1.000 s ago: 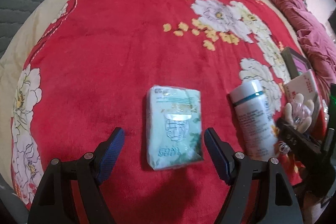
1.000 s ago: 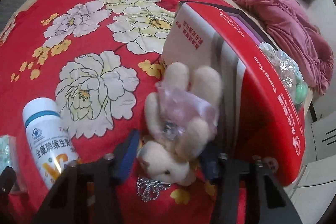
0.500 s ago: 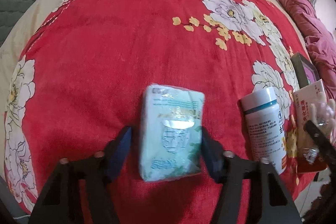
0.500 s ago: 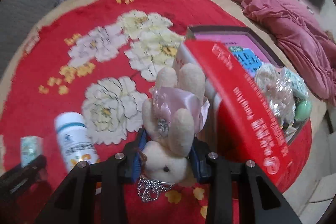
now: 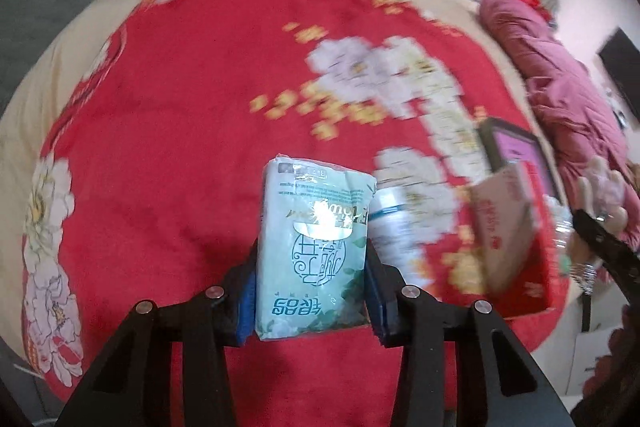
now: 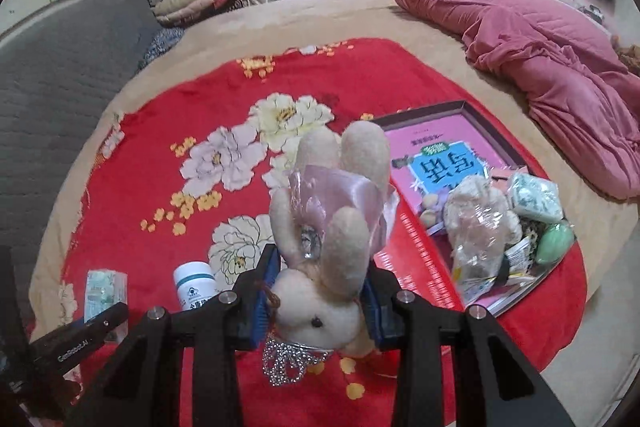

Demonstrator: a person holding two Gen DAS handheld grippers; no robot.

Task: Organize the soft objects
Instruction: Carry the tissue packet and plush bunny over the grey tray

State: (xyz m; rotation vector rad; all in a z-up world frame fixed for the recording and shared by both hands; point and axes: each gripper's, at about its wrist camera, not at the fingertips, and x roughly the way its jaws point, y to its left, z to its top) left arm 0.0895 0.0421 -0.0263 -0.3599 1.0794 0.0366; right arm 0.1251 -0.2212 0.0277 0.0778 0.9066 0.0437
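The left gripper (image 5: 311, 283) clamps a pale green tissue pack (image 5: 314, 253) (crinkled wrapper, silver seal) apparently raised above the red floral blanket (image 5: 168, 131); the right gripper (image 6: 316, 297) grips a cream plush rabbit (image 6: 326, 239), pink ribbon at its neck, beside the red gift box (image 6: 424, 259).

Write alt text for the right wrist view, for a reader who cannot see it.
The right gripper clamps a beige plush rabbit with a pink satin bow above a red floral blanket. To the right, an open red box holds a bagged plush toy and small packets.
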